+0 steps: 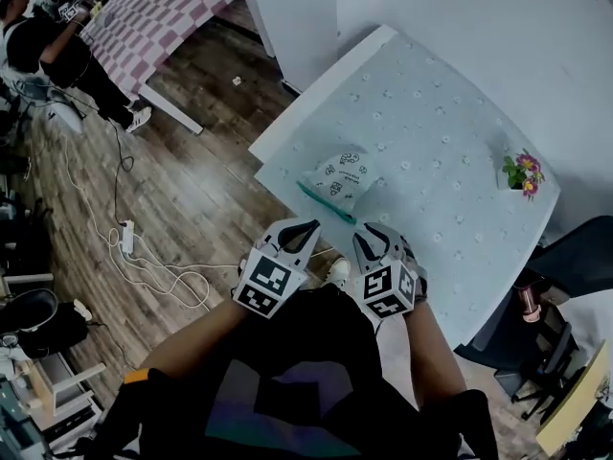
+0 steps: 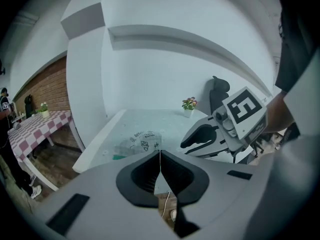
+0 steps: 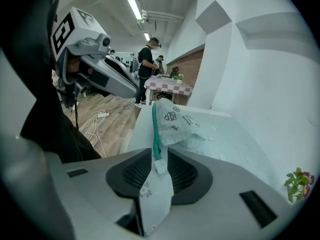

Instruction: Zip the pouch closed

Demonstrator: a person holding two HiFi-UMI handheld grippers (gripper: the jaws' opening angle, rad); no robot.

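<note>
A clear printed pouch (image 1: pixel 337 178) lies on the pale flowered tablecloth (image 1: pixel 441 132), its teal zipper (image 1: pixel 324 203) along the side nearest me. Both grippers hover at the table's near edge. My left gripper (image 1: pixel 301 230) is short of the pouch; in its own view the jaws (image 2: pixel 160 152) meet with nothing between them, and the pouch (image 2: pixel 142 141) lies ahead. My right gripper (image 3: pixel 160 153) is open. The zipper (image 3: pixel 155 131) runs straight into its gap, and a small white pull tab (image 3: pixel 160 165) sits between the pads, which do not press on it.
A small pot of flowers (image 1: pixel 522 172) stands near the table's far right edge. A dark chair (image 1: pixel 575 257) is beside the table on the right. Cables (image 1: pixel 144 262) trail over the wood floor at left, near a checkered table (image 1: pixel 163 12) with a person beside it.
</note>
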